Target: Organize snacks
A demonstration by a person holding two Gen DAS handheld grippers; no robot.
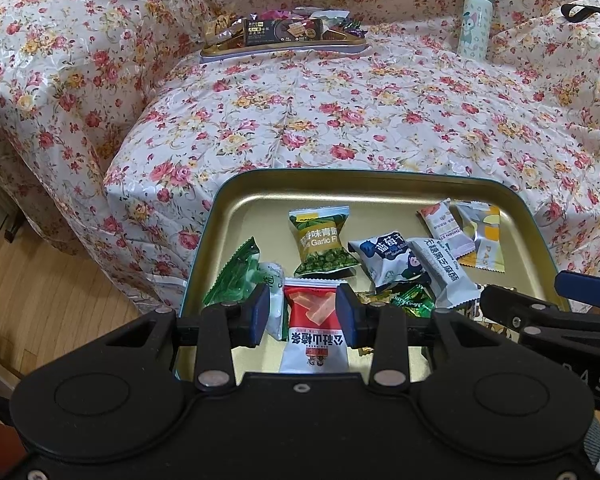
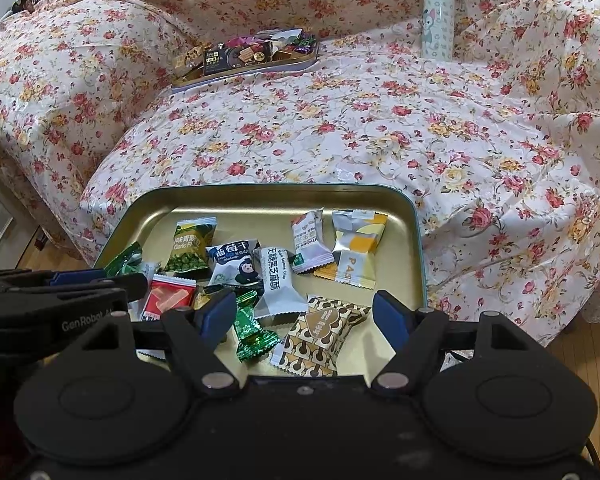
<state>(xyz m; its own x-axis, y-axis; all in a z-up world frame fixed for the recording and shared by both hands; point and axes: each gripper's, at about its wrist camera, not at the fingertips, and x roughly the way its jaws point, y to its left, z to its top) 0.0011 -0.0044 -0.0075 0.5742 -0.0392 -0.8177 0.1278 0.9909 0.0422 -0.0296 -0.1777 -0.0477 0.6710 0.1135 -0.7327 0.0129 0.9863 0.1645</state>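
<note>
**Both grippers parked over the snack tin**

A gold-lined tin [image 1: 236, 200] is seen at the near edge of a surface draped in a floral cloth [image 1: 340, 120], and loose snack packets are scattered inside it.

The left gripper [image 1: 302, 314] is held low over the near left part of the tin. A red and white packet [image 1: 314, 328] is framed between its blue pads, but whether the pads are actually pressed on the wrapper can't be made out; the jaws are only partly apart, roughly packet-wide.

The right gripper [image 2: 306, 316] is held over the near right part, jaws spread wide with nothing pinched. A brown patterned packet [image 2: 324, 336] and a green foil candy [image 2: 254, 336] are seen lying on the tin floor between its fingers.

Further back in the tin, a garlic green pea packet [image 1: 322, 246], a blue and white blueberry packet [image 1: 384, 258], a grey sesame crisp packet [image 1: 442, 272] and a yellow and silver packet [image 1: 484, 240] are laid out.

At the far side of the cloth, a second tin [image 1: 284, 50] is heaped with more snacks, and a pale green bottle [image 1: 474, 20] is stood upright well off to its right.
</note>
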